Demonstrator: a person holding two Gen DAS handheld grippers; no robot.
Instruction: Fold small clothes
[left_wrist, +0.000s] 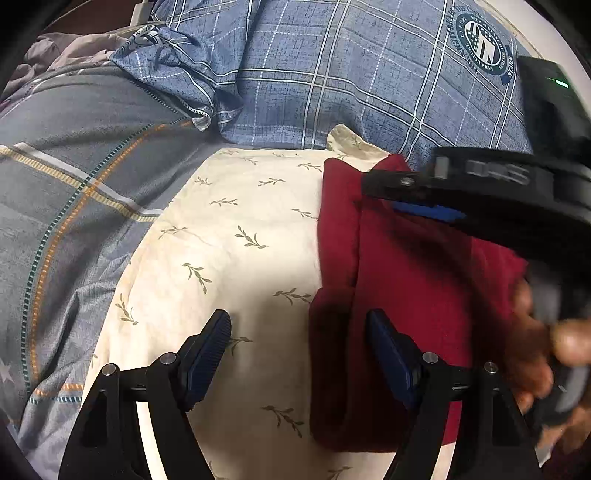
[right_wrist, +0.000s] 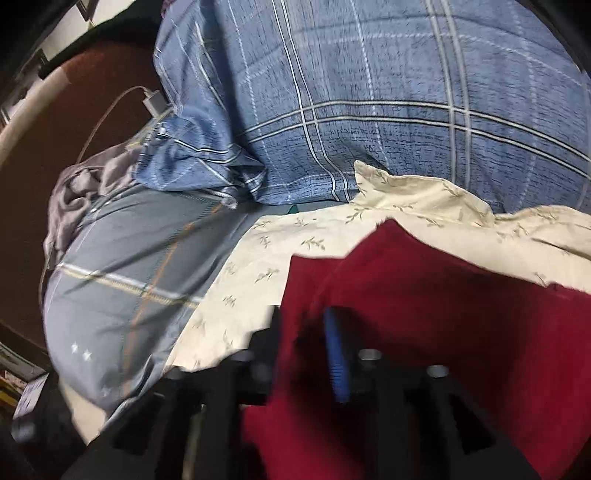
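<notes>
A dark red garment (left_wrist: 417, 280) lies partly folded on a cream leaf-print cloth (left_wrist: 236, 236) on the bed. My left gripper (left_wrist: 299, 332) is open and empty, its jaws straddling the garment's left edge just above the cloth. My right gripper (left_wrist: 424, 199) reaches in from the right over the garment's upper part. In the right wrist view the red garment (right_wrist: 443, 314) fills the lower right and a fold of it sits between the fingers of the right gripper (right_wrist: 306, 354), which is shut on it. The view is blurred.
A blue plaid pillow (left_wrist: 332, 74) lies behind the cloth, also in the right wrist view (right_wrist: 369, 92). A grey plaid quilt (left_wrist: 74, 184) covers the left. A white charger and cable (right_wrist: 153, 101) lie at the bed's far left edge.
</notes>
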